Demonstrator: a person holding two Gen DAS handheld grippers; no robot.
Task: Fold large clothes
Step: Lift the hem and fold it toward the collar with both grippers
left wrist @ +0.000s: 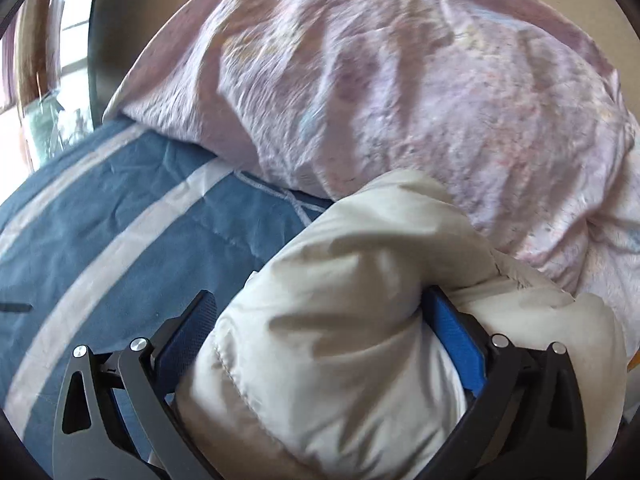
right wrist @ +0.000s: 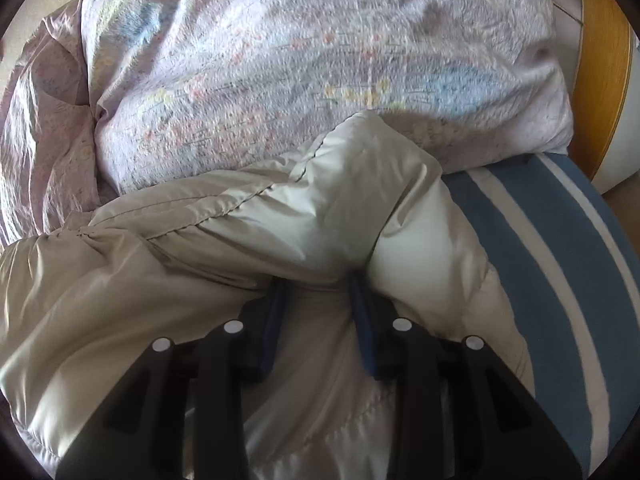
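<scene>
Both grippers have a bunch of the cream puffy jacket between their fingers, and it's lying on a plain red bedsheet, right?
Not quite: the bedsheet is blue with white stripes, as the left wrist view shows. The left gripper and right gripper do each have the cream jacket between their fingers.

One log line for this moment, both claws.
left claw: shut on jacket | right claw: shut on jacket | quilt behind

Both tools, left (left wrist: 320, 320) and right (right wrist: 320, 300): black linkage arms, silver rivets, blue finger pads (left wrist: 456, 328)
</scene>
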